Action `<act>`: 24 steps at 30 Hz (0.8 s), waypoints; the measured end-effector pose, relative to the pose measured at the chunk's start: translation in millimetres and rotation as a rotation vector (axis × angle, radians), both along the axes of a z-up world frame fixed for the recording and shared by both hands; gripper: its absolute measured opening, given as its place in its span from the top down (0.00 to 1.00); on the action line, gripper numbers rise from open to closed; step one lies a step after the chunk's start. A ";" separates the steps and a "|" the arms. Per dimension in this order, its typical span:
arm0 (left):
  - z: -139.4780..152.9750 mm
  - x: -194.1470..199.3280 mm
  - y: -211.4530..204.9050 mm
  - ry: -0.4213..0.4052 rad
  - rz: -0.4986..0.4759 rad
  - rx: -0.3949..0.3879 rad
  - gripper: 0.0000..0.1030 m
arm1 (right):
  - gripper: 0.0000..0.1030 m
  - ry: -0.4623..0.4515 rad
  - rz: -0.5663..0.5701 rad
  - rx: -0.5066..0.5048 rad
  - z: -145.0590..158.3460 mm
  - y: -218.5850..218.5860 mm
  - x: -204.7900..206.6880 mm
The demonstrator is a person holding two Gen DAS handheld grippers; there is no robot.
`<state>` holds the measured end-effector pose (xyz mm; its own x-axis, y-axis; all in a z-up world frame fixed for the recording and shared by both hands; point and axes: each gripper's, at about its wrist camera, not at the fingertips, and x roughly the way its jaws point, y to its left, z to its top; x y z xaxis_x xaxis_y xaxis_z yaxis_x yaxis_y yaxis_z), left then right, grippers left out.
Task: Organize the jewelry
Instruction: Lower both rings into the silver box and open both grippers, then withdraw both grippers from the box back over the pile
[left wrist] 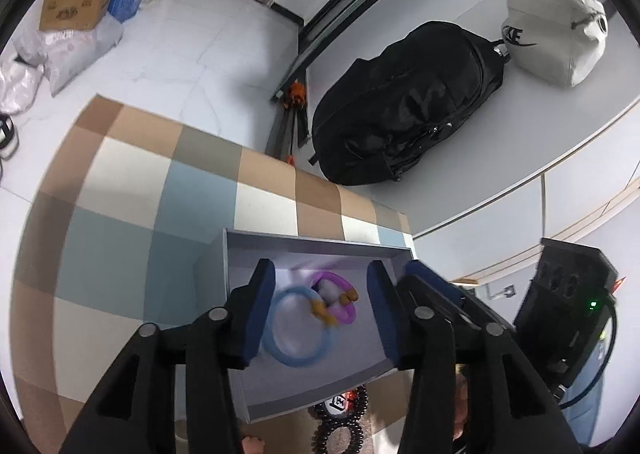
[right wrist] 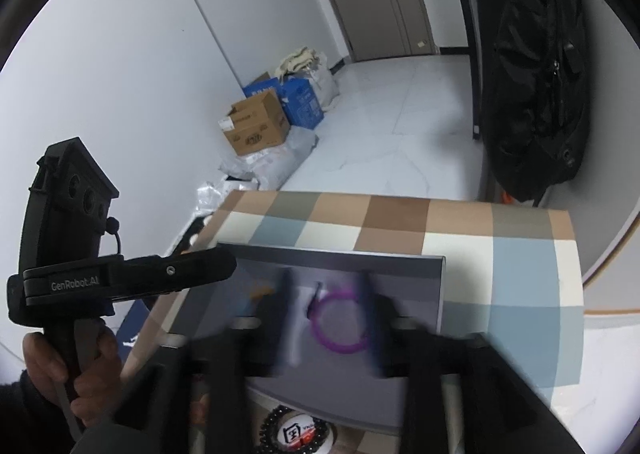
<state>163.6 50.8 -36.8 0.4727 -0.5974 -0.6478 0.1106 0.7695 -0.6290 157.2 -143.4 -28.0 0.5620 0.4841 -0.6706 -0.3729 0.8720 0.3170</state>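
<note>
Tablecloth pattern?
Checked tablecloth: brown, tan, cream and pale blue squares. Left wrist view shows it best.

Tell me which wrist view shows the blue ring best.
The left wrist view: the blue ring lies whole in the grey tray, though blurred. In the right wrist view I cannot find it; blurred fingers cover that spot.
</note>
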 end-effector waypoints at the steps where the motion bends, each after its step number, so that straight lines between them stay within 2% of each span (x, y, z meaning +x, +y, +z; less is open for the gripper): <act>1: 2.0 -1.4 -1.1 -0.010 -0.006 0.011 0.55 | 0.44 -0.015 -0.004 0.002 1.9 -0.8 -2.3; 5: 7.0 -8.8 -3.6 -0.042 -0.002 0.059 0.52 | 0.27 -0.046 0.001 -0.016 6.2 1.6 -8.9; 8: 8.1 -12.6 -5.2 -0.045 0.017 0.090 0.44 | 0.17 -0.062 -0.001 -0.027 8.0 3.4 -14.7; 10: 8.4 -15.7 -3.5 -0.050 0.038 0.113 0.42 | 0.17 -0.070 0.002 -0.023 9.0 3.2 -18.8; 15: 16.3 -31.6 -1.5 -0.104 0.082 0.190 0.42 | 0.07 -0.086 -0.003 -0.026 11.9 0.9 -28.9; 20: 18.1 -46.0 -1.3 -0.116 0.124 0.241 0.33 | 0.00 -0.114 -0.010 -0.024 20.7 -2.7 -40.7; 24: 21.7 -57.3 -0.3 -0.136 0.159 0.289 0.32 | 0.00 -0.114 -0.012 -0.014 24.7 -5.0 -47.2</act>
